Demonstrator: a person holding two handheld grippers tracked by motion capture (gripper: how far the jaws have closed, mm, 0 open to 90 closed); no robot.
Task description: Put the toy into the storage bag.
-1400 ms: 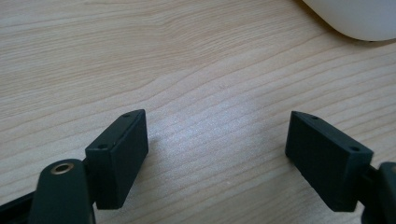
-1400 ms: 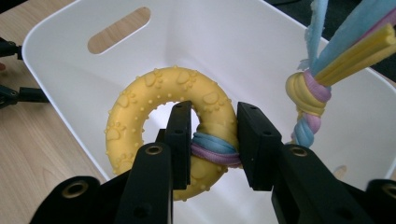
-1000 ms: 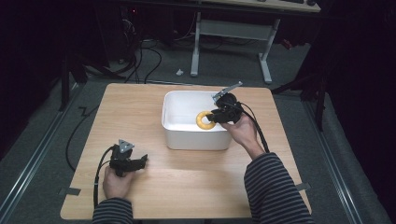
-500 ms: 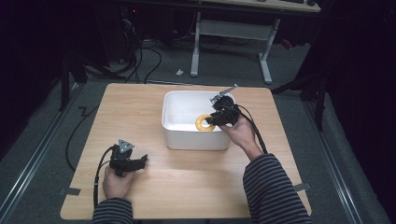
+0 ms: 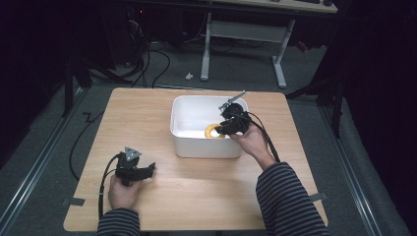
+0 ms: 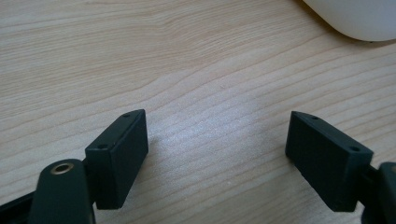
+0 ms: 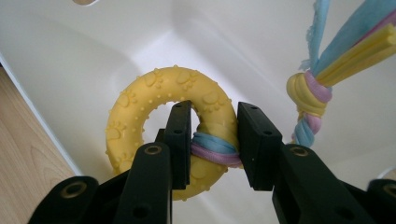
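My right gripper (image 7: 210, 140) pinches the yellow ring toy (image 7: 173, 126) inside the white bin (image 5: 206, 145); releasing it remains. My left gripper (image 6: 215, 158) rests spread on the table (image 6: 187, 70).

- Light wooden rectangular table (image 5: 196, 196) with rounded corners, standing on grey floor.
- White rectangular plastic tub (image 5: 206, 145) sits on it, toward the far middle.
- Left gripper (image 5: 150, 169) rests on the near-left tabletop, jaws spread apart.

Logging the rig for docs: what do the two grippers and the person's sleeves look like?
Both are black: left gripper has blocky rectangular pads, a grey three-cornered plate and a black cable. Right gripper has brass-coloured rivets. Sleeves are dark with thin light stripes.
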